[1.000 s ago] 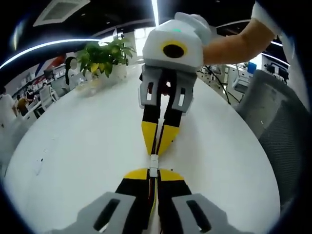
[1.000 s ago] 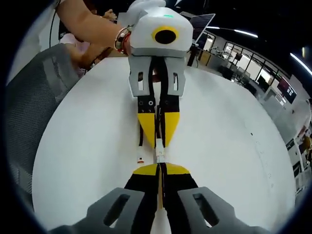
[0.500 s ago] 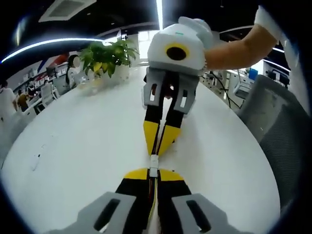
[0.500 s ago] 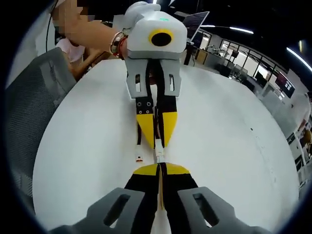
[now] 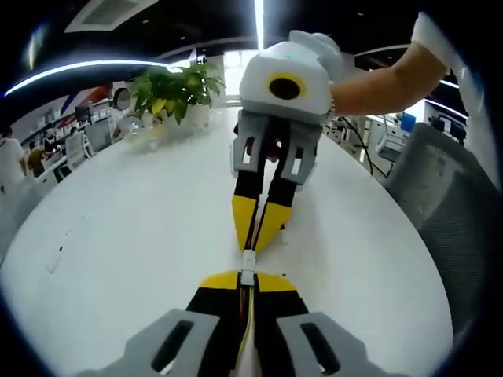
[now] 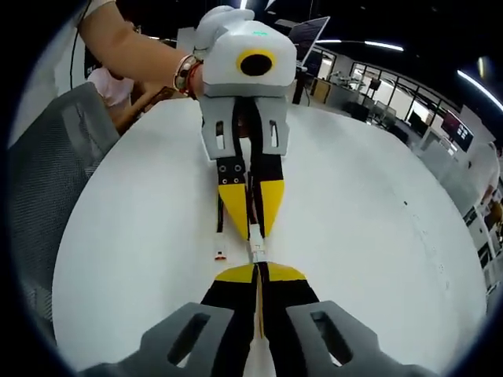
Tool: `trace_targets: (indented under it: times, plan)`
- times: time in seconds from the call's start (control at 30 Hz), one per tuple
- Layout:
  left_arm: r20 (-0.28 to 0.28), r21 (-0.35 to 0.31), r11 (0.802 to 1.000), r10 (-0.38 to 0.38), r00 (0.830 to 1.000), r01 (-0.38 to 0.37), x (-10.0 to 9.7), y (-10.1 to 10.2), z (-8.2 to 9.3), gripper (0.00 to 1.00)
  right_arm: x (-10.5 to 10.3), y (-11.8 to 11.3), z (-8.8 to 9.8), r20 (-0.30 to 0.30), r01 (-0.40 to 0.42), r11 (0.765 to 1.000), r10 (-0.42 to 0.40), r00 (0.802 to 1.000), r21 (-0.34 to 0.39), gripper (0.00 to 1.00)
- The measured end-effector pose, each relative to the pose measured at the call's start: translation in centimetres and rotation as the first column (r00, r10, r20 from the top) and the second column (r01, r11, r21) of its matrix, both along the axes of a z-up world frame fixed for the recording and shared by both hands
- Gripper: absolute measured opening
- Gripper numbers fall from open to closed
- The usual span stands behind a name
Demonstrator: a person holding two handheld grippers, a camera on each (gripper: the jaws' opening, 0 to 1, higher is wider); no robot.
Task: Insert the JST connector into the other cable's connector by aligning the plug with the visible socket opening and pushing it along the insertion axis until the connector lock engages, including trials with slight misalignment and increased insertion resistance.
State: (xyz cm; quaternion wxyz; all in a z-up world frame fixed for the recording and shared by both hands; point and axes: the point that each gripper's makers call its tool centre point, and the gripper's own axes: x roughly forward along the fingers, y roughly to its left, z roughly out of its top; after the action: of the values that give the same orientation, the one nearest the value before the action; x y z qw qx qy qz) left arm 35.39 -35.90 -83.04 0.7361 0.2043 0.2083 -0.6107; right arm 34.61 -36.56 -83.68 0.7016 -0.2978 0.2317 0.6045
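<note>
On the white round table (image 5: 118, 236) my two grippers meet tip to tip. In the left gripper view my left gripper (image 5: 247, 276) is shut on a thin cable ending in a small white JST connector (image 5: 247, 261). The right gripper (image 5: 253, 243) comes down from the top, shut on the other cable's connector. In the right gripper view my right gripper (image 6: 258, 271) is shut, and the white connectors (image 6: 257, 253) sit between it and the left gripper (image 6: 253, 234). The two connector halves touch in line; how deep they are seated is too small to tell.
A spare small connector (image 6: 221, 255) with a dark lead lies on the table left of the tips. A potted plant (image 5: 173, 90) stands at the table's far edge. Grey mesh chairs (image 5: 456, 196) (image 6: 47, 181) flank the table. A person's forearms (image 5: 385, 75) (image 6: 134, 47) hold the grippers.
Both grippers stay tip to tip with the connectors between them. Only the views have shifted slightly.
</note>
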Motion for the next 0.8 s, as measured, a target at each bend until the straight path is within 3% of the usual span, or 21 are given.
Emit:
trace_targets:
  times: [0.43,0.8]
  plan:
    - [-0.011,0.000,1.000,-0.001,1.000,0.001,-0.1,-0.1,-0.4,0.00,0.0,-0.1,-0.1,0.002,-0.004,1.000,0.004,1.000,0.002,0.00]
    - [-0.026,-0.027,0.999,0.029,0.999,-0.030,1.6,-0.1,-0.5,0.00,1.7,-0.2,-0.2,0.020,0.018,0.999,-0.018,1.000,0.026,0.00]
